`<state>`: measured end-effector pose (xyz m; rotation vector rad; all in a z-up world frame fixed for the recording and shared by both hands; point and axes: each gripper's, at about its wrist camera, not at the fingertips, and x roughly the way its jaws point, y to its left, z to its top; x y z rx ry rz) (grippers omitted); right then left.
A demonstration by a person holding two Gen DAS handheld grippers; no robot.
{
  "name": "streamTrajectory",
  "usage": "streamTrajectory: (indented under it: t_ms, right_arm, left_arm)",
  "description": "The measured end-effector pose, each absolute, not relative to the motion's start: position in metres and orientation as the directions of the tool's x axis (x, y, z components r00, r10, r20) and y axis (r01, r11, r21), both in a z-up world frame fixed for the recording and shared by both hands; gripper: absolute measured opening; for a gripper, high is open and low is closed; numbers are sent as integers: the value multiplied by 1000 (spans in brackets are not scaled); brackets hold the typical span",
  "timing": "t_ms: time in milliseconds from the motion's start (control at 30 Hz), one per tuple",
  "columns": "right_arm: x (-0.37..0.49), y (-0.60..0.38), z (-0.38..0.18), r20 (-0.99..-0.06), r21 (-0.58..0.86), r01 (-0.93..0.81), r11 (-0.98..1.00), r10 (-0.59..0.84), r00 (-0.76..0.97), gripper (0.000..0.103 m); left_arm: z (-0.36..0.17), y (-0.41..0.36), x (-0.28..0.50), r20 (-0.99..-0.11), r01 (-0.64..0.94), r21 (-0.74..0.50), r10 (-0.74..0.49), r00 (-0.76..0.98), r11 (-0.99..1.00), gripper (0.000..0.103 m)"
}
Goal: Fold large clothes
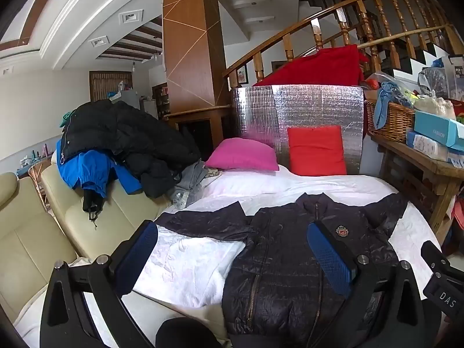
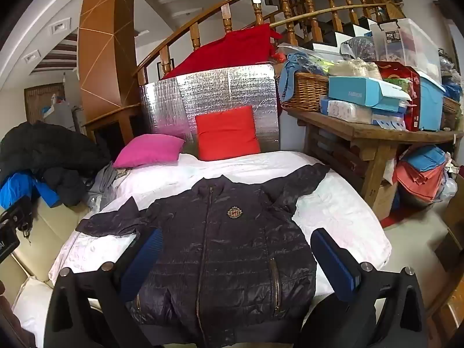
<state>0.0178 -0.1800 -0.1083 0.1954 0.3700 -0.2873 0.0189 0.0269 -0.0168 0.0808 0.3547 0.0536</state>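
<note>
Quilted dark jacket [image 2: 226, 249] lies flat on wrinkled white sheet [image 2: 333, 203], left gripper [image 1: 232, 249] and right gripper [image 2: 240, 258] both spread wide

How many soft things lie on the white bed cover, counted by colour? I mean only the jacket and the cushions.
Dark navy: 1, the jacket, spread flat with its front up and zipped
Pink: 1, a cushion lying at the far end
Red: 1, a cushion leaning on the silver panel
Total: 3
</note>
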Motion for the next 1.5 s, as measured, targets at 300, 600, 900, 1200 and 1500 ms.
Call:
streamTrajectory:
  t_ms: [300,600,900,1200,1500]
  right_arm:
    - [19,-180,-108,-382,136,310,941,-239,893,103]
    - [21,-179,-110,-386,138,307,942,-234,892,103]
    - [27,-181,-111,-395,135,303,943,-229,889,103]
    - [37,-184,-113,-378,122,305,945,-239,895,103]
    - [78,-225,-125,-406,182,320,930,-225,885,103]
  left_arm:
    - [-21,29,19,-348,-40,87,68,935,995,102]
    - [-23,30,20,-354,-39,89,68,933,995,102]
    - [-25,28,22,-359,-39,93,70,931,995,102]
    - [-34,26,35,-383,-44,97,78,921,994,102]
    - [-79,10,120,-529,4,79,38,848,997,102]
